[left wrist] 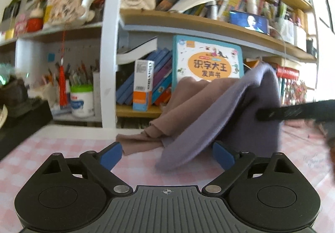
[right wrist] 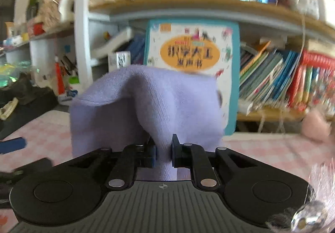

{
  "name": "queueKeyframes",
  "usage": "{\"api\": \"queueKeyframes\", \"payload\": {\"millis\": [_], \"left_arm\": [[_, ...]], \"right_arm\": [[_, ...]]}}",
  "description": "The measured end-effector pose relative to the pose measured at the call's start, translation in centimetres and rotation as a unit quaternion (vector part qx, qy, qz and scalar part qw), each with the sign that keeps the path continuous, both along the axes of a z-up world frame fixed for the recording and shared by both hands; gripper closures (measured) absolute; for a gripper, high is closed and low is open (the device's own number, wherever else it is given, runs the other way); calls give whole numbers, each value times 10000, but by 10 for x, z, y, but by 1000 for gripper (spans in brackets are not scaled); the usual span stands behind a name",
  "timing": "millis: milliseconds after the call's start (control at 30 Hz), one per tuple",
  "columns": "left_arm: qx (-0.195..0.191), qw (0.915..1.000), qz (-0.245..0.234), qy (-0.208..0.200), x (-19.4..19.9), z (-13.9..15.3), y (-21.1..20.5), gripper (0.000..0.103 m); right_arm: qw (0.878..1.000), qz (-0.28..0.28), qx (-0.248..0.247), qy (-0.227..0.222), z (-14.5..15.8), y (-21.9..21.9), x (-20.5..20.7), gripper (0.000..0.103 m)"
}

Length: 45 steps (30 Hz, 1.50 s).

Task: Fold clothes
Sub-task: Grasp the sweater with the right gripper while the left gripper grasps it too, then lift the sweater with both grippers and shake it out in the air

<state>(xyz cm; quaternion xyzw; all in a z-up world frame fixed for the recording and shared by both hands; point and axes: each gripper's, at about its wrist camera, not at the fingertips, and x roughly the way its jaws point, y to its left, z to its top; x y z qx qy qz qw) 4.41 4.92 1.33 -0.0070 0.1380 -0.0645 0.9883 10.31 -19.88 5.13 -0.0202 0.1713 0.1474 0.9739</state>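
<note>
A lavender garment (left wrist: 234,115) hangs lifted above the pink checked tablecloth (left wrist: 62,149), draped over a dusty-pink garment (left wrist: 184,103) whose lower end lies on the cloth. My right gripper (right wrist: 164,149) is shut on a fold of the lavender garment (right wrist: 146,103) and holds it up; it shows in the left wrist view as a dark bar (left wrist: 293,110) coming in from the right. My left gripper (left wrist: 167,156) is open and empty, low over the table, just in front of the lavender garment's lower hem.
A cluttered bookshelf (left wrist: 188,21) stands right behind the table, with a teal children's book (left wrist: 207,61) upright, a pen cup and a white tub (left wrist: 81,101) at left. A dark object (left wrist: 21,111) sits at the table's left edge. A pink fluffy thing (right wrist: 314,126) lies at right.
</note>
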Motion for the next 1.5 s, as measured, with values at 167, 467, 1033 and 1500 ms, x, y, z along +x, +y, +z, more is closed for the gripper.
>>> {"api": "queueKeyframes", "payload": {"millis": [167, 467, 1033, 1500], "left_arm": [[201, 9992, -324, 100, 0, -4, -15, 17], [736, 9953, -601, 161, 0, -8, -49, 19], [-497, 9950, 12, -863, -29, 46, 2, 94], [-113, 9951, 286, -944, -66, 61, 32, 94]], "right_arm": [[9988, 7, -330, -362, 18, -20, -52, 91], [9993, -148, -252, -253, 6, -49, -106, 91], [9610, 961, 1734, 1929, -30, -87, -132, 19], [8285, 713, 4515, 3236, -78, -90, -81, 16]]}}
